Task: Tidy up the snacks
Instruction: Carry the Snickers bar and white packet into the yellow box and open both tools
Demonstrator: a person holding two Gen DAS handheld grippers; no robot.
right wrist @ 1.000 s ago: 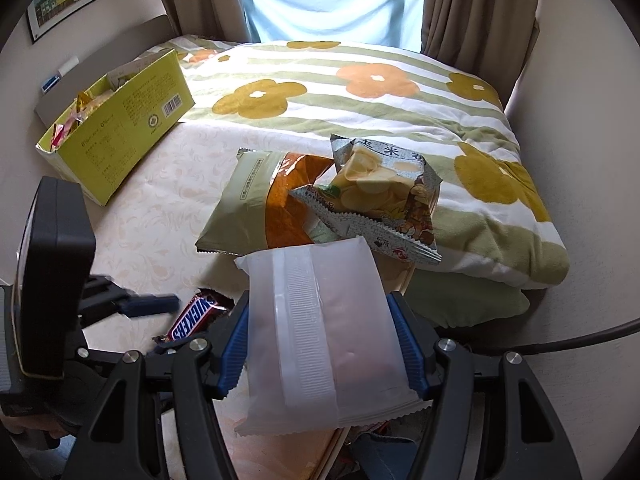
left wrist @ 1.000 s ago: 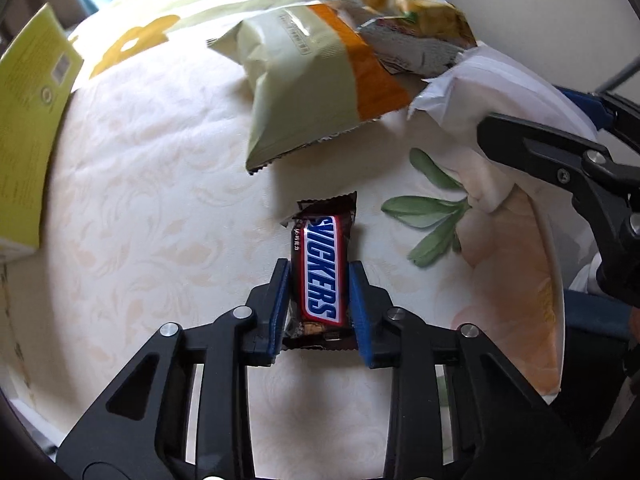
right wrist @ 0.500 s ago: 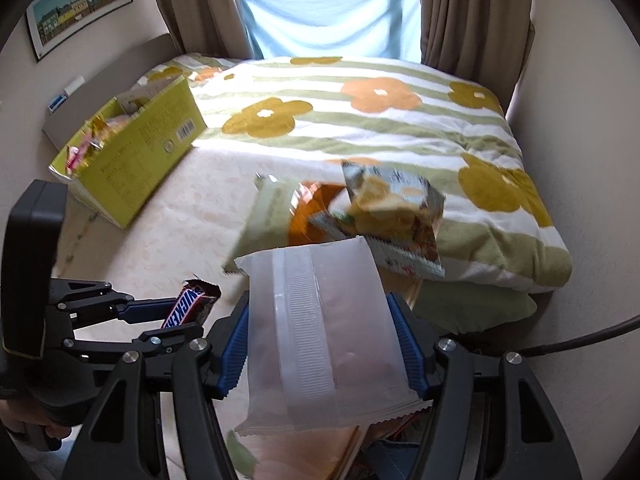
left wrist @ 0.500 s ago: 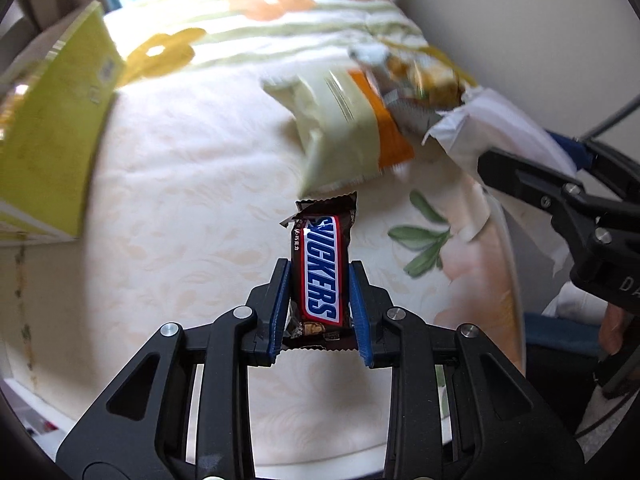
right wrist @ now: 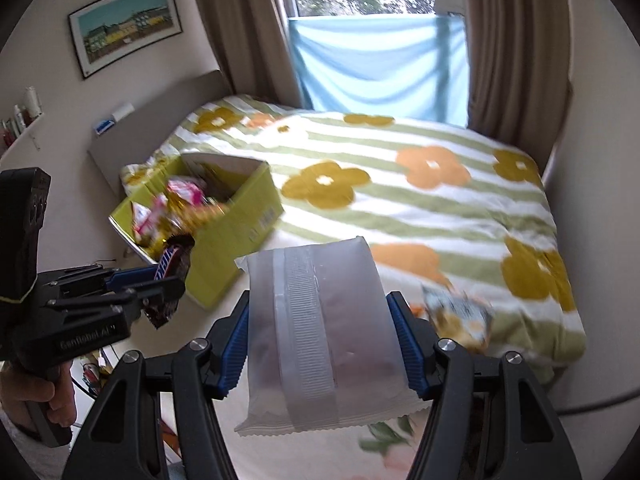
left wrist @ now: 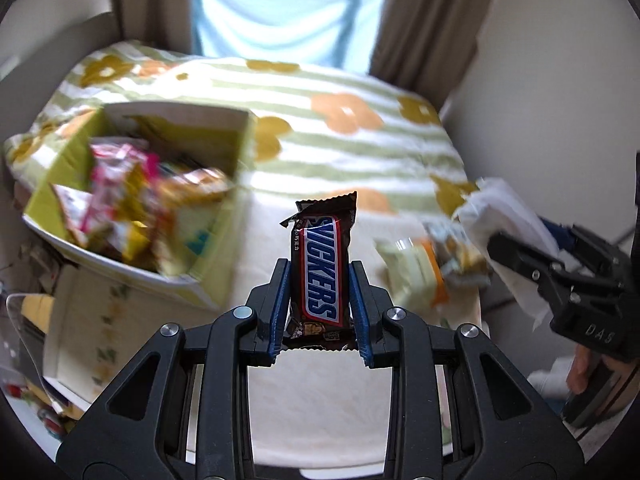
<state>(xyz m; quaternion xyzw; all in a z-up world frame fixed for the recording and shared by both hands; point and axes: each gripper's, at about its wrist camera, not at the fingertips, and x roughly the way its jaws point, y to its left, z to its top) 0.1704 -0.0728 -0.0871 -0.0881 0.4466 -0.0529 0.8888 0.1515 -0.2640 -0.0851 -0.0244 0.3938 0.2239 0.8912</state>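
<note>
Left gripper [left wrist: 320,304] pinched Snickers bar [left wrist: 322,264] upright between blue pads, yellow-green snack box [left wrist: 208,240] ahead-left. Right gripper [right wrist: 322,344] clamped white packet [right wrist: 320,340].

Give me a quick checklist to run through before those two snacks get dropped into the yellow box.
1. Snickers bar clamped in the left gripper: ok.
2. White packet clamped in the right gripper: ok.
3. Yellow box open on top: ok.
4. Room left inside the box: cannot tell, it already looks heaped.
5. Either snack over the box opening: not ok, both short of it.
</note>
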